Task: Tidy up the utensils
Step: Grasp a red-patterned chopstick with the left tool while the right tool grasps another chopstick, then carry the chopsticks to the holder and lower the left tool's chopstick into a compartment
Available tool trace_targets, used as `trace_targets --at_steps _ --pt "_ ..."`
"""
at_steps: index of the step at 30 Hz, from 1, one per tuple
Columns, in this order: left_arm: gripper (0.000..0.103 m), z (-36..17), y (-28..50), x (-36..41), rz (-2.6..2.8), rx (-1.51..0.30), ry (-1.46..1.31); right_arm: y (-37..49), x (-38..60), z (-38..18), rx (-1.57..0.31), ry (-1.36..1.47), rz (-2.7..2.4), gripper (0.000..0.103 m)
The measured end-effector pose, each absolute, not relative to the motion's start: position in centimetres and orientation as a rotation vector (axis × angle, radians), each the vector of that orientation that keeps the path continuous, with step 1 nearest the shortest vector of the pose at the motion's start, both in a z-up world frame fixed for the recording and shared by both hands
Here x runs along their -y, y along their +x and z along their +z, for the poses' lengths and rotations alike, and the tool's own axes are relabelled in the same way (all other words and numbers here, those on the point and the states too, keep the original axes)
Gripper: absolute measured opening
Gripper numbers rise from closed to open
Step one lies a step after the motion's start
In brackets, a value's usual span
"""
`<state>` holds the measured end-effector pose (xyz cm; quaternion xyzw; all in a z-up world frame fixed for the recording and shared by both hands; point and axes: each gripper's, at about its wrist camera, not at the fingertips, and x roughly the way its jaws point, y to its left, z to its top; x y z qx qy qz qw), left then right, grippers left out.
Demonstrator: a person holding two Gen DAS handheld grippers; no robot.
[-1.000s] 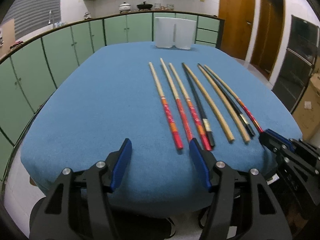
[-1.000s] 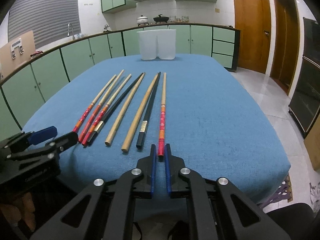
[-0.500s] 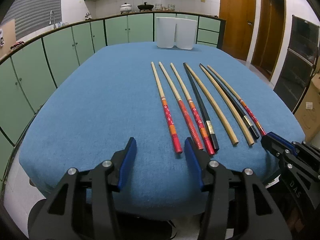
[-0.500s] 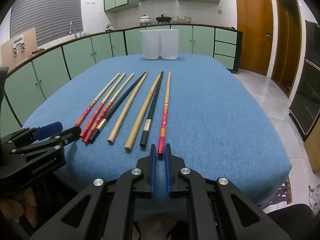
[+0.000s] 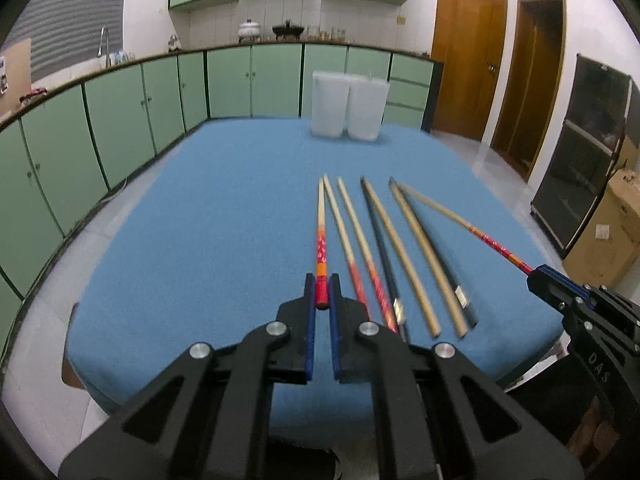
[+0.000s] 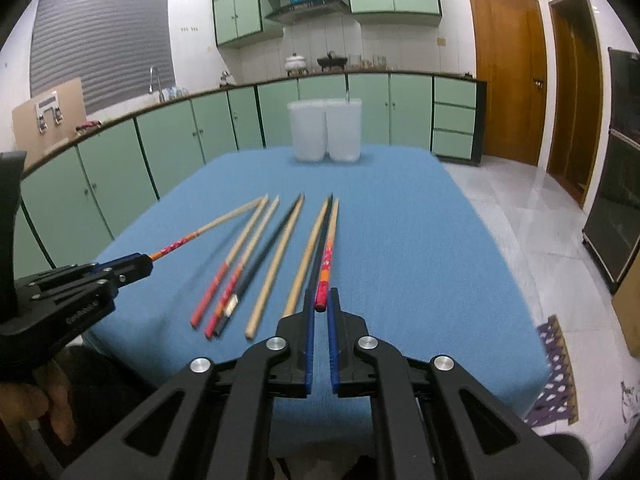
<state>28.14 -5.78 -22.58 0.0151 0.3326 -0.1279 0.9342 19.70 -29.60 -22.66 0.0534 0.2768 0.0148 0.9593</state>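
Several chopsticks lie side by side on the blue table [image 5: 200,240]: red-handled, plain wooden and black ones. My left gripper [image 5: 321,280] is shut on the red end of a red-handled chopstick [image 5: 321,236] and holds it lifted; it also shows in the right wrist view [image 6: 188,238]. My right gripper [image 6: 321,294] is shut on another red-handled chopstick [image 6: 329,252], lifted too; this one shows in the left wrist view [image 5: 472,230]. Two white translucent containers [image 5: 348,110] stand at the table's far end, also seen in the right wrist view [image 6: 324,128].
Green kitchen cabinets [image 5: 120,120] run along the left and the back. Wooden doors [image 6: 508,92] and a dark cabinet [image 5: 580,152] are on the right. A cardboard box [image 5: 612,232] sits on the floor at the right.
My left gripper closed on the leftmost red-handled chopstick. Both grippers lifted their chopsticks off the table, and the handle ends swung apart from the row.
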Motion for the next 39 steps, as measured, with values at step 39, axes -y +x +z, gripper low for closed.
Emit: trace_targets --at_steps 39 --pt "0.005 0.7 51.8 8.6 -0.435 -0.5 0.036 46.7 34.7 2.5 -0.642 0.06 0.227 0.006"
